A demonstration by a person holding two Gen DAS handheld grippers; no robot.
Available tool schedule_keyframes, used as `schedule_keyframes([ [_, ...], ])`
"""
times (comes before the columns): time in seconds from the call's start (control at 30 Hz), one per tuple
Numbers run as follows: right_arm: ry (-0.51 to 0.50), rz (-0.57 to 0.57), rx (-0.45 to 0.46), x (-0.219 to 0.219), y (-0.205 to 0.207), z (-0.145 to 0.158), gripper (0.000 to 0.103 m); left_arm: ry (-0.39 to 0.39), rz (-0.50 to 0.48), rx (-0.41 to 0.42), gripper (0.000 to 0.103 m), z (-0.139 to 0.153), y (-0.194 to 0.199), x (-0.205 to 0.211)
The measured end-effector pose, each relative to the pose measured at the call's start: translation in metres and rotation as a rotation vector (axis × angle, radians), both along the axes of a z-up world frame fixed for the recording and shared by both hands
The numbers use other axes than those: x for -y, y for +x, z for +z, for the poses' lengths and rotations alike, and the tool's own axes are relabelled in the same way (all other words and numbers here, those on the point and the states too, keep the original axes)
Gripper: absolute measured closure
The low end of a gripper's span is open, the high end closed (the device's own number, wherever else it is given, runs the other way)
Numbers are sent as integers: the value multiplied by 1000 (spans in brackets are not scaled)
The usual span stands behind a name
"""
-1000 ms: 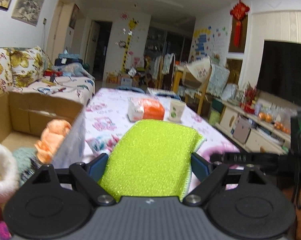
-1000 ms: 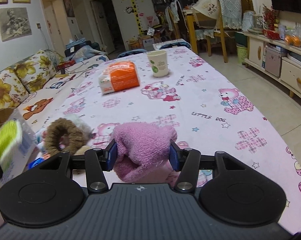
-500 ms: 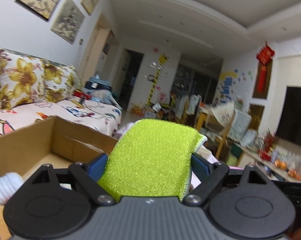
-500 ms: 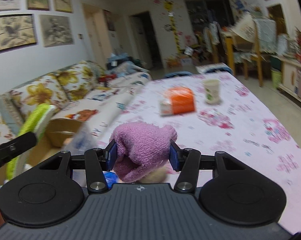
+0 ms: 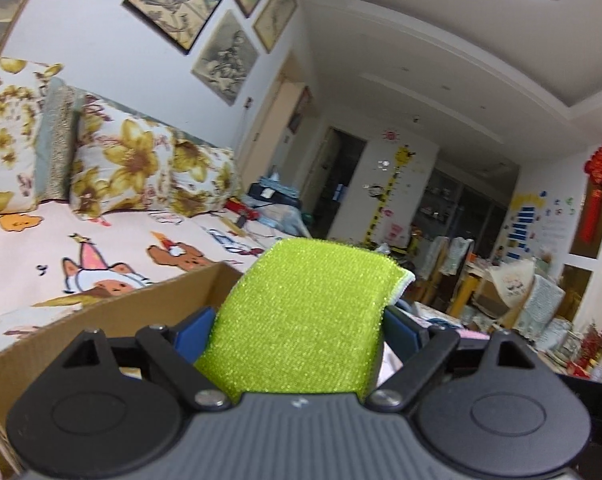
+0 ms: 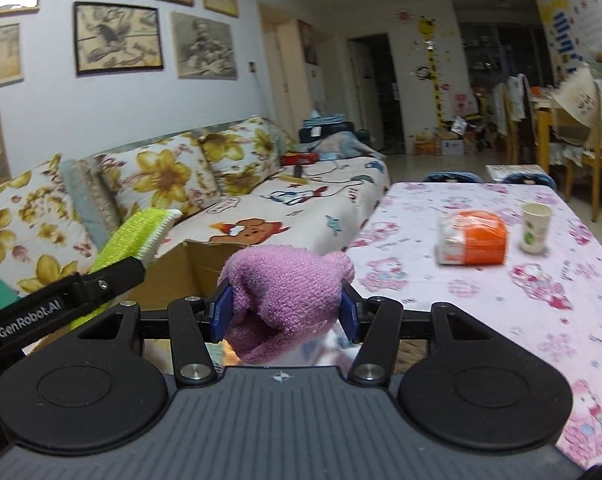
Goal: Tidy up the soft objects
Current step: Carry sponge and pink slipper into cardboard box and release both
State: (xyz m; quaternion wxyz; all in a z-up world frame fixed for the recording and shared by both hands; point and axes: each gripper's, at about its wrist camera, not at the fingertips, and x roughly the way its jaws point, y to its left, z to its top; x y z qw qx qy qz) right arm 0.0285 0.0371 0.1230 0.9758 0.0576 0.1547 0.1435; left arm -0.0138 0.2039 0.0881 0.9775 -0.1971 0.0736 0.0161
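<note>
While the left gripper point(image 5: 299, 332) pinches a green sponge point(image 5: 305, 316), its arm reads "GenRobot.AI"; right gripper point(image 6: 285, 312) pinches a purple glove point(image 6: 285, 296), box point(image 6: 189, 272) just beyond.

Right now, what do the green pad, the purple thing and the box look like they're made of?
Green pad: glittery woven scrubbing mesh, white stitched edge; probably synthetic. Purple knit piece: fuzzy looped yarn, matte. Box: plain brown cardboard, raw-cut rim.

Pink-clothed table point(image 6: 481, 304) bearing 1 orange packet point(image 6: 472, 237) and 1 cup point(image 6: 536, 227).
</note>
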Motion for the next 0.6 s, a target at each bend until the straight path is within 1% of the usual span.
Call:
schedule_keyframes([
  [0.17,-45,46,3,-12,10,-1,35,-25,44,-29,14,-2,3,-10],
  [0.33,-75,85,-13,-28,15,-6,33,-78,86,-58,13,-5,3,-23],
  [0.37,-82,92,-16,-33,11,-6,33,-93,89,-64,12,-6,4,-26],
  [0.4,-89,101,-22,-35,10,-9,31,-108,91,-72,11,-6,5,-27],
  [0.43,-94,115,-31,-38,11,-11,26,-127,97,-82,11,-7,5,-29],
  [0.5,-94,141,-48,-38,10,-12,20,-160,100,-95,10,-9,5,-32],
  [0.53,-94,154,-53,-40,8,-13,14,-168,103,-99,10,-10,4,-33],
  [0.57,-95,162,-53,-40,6,-14,11,-172,109,-101,9,-10,4,-33],
  [0.6,-96,163,-51,-40,4,-14,6,-172,115,-101,8,-9,4,-34],
])
